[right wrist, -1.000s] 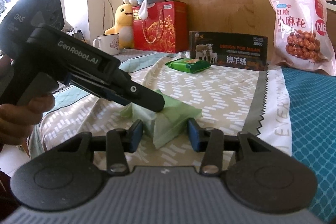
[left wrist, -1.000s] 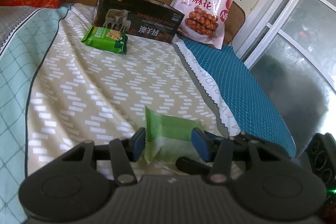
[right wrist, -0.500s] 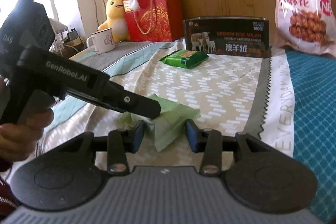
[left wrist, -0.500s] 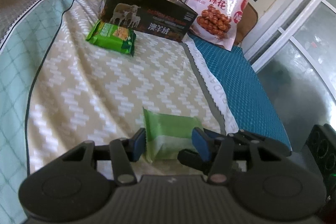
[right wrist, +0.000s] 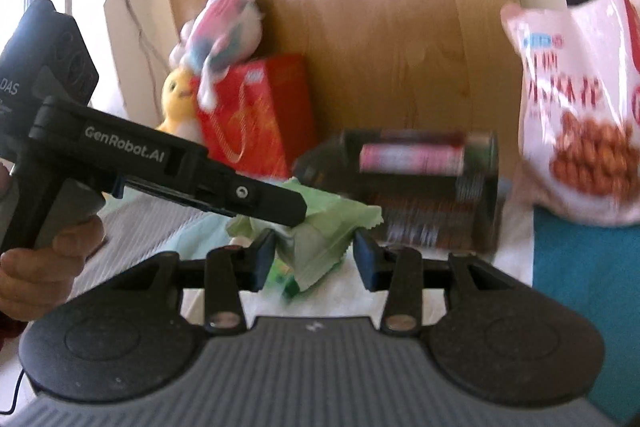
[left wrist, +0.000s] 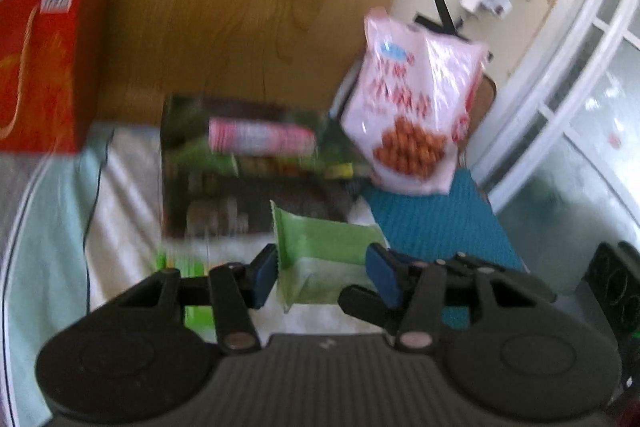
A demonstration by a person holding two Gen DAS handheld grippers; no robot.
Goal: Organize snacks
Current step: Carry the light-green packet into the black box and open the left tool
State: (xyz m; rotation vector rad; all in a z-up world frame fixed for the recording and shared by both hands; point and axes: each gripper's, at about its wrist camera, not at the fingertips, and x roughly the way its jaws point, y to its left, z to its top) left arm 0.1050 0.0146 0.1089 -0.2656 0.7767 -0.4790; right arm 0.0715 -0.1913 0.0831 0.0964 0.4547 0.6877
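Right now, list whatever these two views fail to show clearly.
- Print on the dark box: motion blur in both views.
- Contents of the box, a pink roll and other packs: smeared, unidentifiable.
- Whether the left tongs and right tongs pinch the pale green packet: blurred, contact unclear.
- Small green pack: mostly behind the left tongs.
- Pink snack bag: cut by the right-wrist frame edge.

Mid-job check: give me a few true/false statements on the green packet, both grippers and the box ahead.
1. The light green packet sits between the left gripper pads. True.
2. The right gripper brackets nothing. False: the same packet lies between its pads.
3. The pink snack bag lies flat on the bed. False: it stands upright beside the dark box.
4. The dark box holds a pink-labelled item. True.
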